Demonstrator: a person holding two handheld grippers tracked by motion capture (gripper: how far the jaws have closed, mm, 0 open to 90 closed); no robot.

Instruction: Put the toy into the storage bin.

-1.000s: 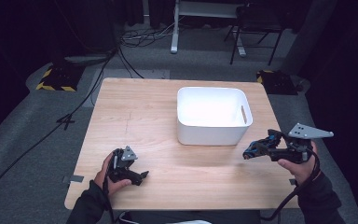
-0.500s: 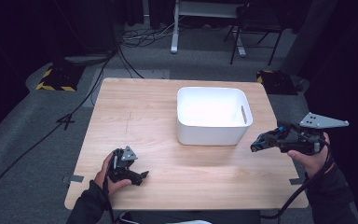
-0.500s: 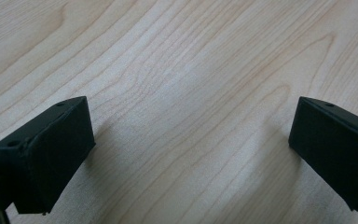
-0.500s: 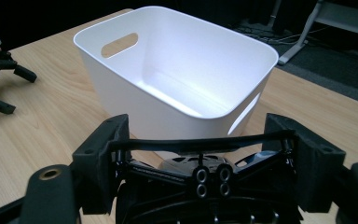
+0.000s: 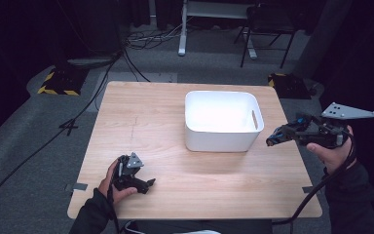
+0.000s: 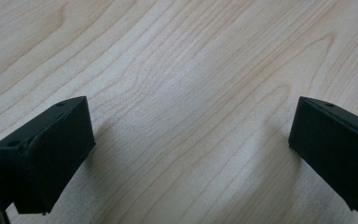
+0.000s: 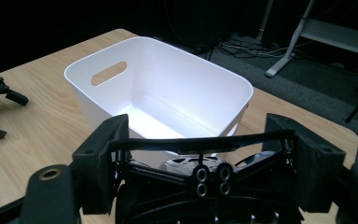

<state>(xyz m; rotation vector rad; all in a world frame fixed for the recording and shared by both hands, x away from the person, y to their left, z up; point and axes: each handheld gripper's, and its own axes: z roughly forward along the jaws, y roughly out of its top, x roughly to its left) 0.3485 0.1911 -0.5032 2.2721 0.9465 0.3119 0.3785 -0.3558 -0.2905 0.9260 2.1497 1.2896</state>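
Nearest the person, the left gripper (image 5: 147,184) rests low on the table (image 5: 146,122) by its front left edge. Its jaws are wide apart with bare wood between them in the left gripper view (image 6: 191,149).

Farther on, the right gripper (image 5: 271,141) hangs above the table's right edge, tips aimed at the bin (image 5: 219,139) and near its right end without touching it. In the right gripper view (image 7: 205,140) its jaws stand well apart. A thin dark bar runs from one jaw to the other, and I cannot tell whether it is held or part of the gripper, so the grip is unclear.

The bin sits upright on the table's far right half, mouth up, and looks empty. Its long axis runs across the table from left to right, with the short ends facing the sides. A slot handle (image 7: 108,73) is cut into a short end just under the rim, and the slot (image 5: 254,118) in the end facing the right gripper shows from above.

It looks like thin moulded plastic: light, fairly stiff, smooth and likely slippery. The walls may flex a little under a pinch. It should slide easily on the wood and is not fragile.

The best hold is probably the rim at a short end, over the slot, with one jaw inside the wall and one outside.
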